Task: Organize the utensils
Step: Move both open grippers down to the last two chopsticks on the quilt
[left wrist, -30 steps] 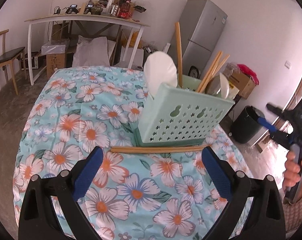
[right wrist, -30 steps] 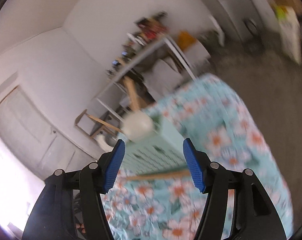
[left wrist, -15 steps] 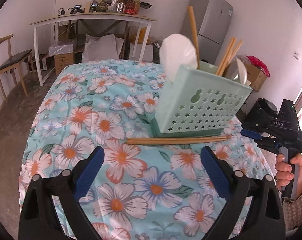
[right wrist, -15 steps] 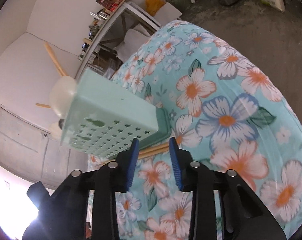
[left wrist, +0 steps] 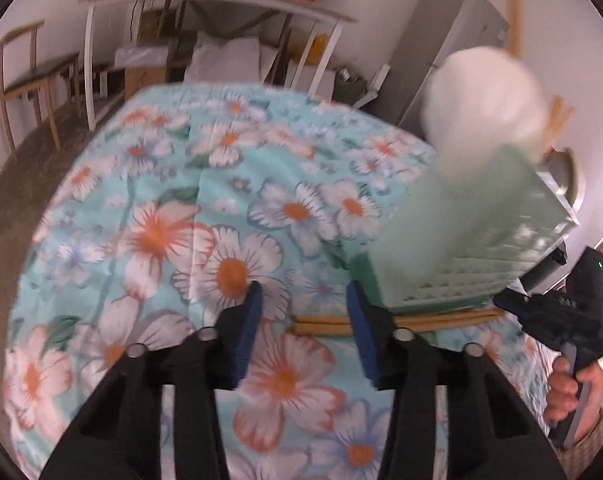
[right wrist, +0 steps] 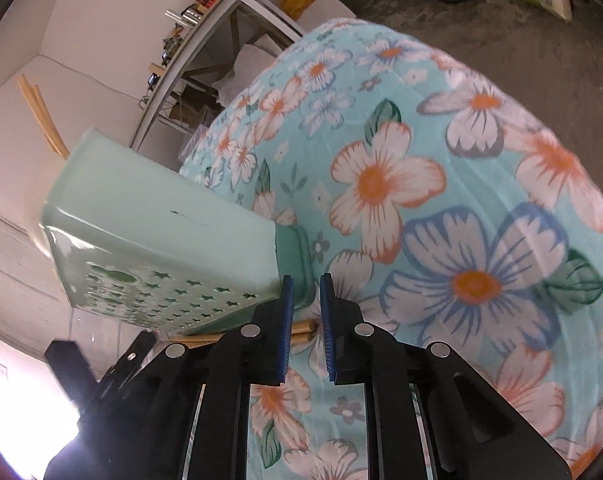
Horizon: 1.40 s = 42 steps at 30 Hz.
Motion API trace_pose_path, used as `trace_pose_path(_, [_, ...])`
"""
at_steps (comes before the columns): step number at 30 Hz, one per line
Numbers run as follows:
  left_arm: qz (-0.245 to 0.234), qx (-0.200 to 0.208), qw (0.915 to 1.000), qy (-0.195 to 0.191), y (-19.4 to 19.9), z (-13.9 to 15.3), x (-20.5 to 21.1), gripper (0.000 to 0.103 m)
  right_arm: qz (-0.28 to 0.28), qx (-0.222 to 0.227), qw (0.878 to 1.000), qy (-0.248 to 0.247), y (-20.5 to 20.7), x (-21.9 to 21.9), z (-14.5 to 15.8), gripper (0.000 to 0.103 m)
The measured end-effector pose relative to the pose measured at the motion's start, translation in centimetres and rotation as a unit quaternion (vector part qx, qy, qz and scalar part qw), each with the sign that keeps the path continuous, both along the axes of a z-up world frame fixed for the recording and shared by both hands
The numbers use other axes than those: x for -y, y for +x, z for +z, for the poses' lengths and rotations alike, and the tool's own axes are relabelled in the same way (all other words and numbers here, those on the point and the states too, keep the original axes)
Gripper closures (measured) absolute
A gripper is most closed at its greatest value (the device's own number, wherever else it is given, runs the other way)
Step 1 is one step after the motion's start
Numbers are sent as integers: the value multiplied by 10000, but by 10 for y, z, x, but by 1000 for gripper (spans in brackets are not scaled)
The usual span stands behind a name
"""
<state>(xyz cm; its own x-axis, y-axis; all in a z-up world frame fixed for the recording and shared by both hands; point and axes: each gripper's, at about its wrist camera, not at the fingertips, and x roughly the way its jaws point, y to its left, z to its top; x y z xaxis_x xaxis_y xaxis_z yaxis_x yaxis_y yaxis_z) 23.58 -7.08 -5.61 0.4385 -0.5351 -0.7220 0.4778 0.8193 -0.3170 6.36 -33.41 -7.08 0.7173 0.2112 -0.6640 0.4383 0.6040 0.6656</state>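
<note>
Closest in, both grippers come at the pair of chopsticks (left wrist: 321, 325) lying flat on the flowered tablecloth (left wrist: 181, 216), just in front of the green holder (left wrist: 461, 248). The step in hand looks like picking these last loose sticks up from both ends so they can join the rest in the holder.

The left gripper (left wrist: 303, 322) has just been closing; its jaws stand partly spread, one on each side of the sticks' near end, with a visible gap on the left, so they are not yet pinching. The right gripper (right wrist: 305, 308) has also just been closing, and its jaws are nearly together, with the other end of the chopsticks (right wrist: 301, 330) between the blue pads. The view does not show whether the pads are already pressing on the wood.

The next move probably calls for both to finish closing evenly, then lift the sticks level, tip them upright and drop them into a compartment without knocking the holder.

Further back, the holder stands on its darker tray with a white spoon (left wrist: 481, 100) and more chopsticks (right wrist: 41, 112) sticking out of the top. Beyond are a shelf table (left wrist: 205, 0) and a chair (left wrist: 25, 76).
</note>
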Motion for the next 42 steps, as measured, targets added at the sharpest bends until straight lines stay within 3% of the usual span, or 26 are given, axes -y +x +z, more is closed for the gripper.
trace_pose_path(8, [-103,-232,9997,-53,3,-12,10,80,85,9,9998,160,-7,-2,-8,97])
trace_pose_path(15, [-2,-458,9988,-170,-13,-11,2,81,261,-31,9984,499,-23,-7,-3,97])
trace_pose_path(22, [-49,-683,9970,-353,-39,3,-14,81,388,-11,9978,544,-66,-18,15,96])
trace_pose_path(25, [-209,-923,9939,-567,-53,8,-20,81,570,39,9962,664,-82,-28,22,96])
trace_pose_path(30, [-445,-971,9923,-634,-80,16,-23,81,834,22,9950,549,-104,-47,33,96])
trace_pose_path(38, [-713,-892,9931,-278,-108,14,-28,81,793,-156,9952,550,-117,-56,30,96])
trace_pose_path(41, [-777,-553,9953,-181,-114,20,-27,81,649,-178,9943,828,-118,-52,23,79])
trace_pose_path(42, [-867,-269,9958,-75,-119,25,-22,81,617,-185,9937,915,-118,-51,20,72])
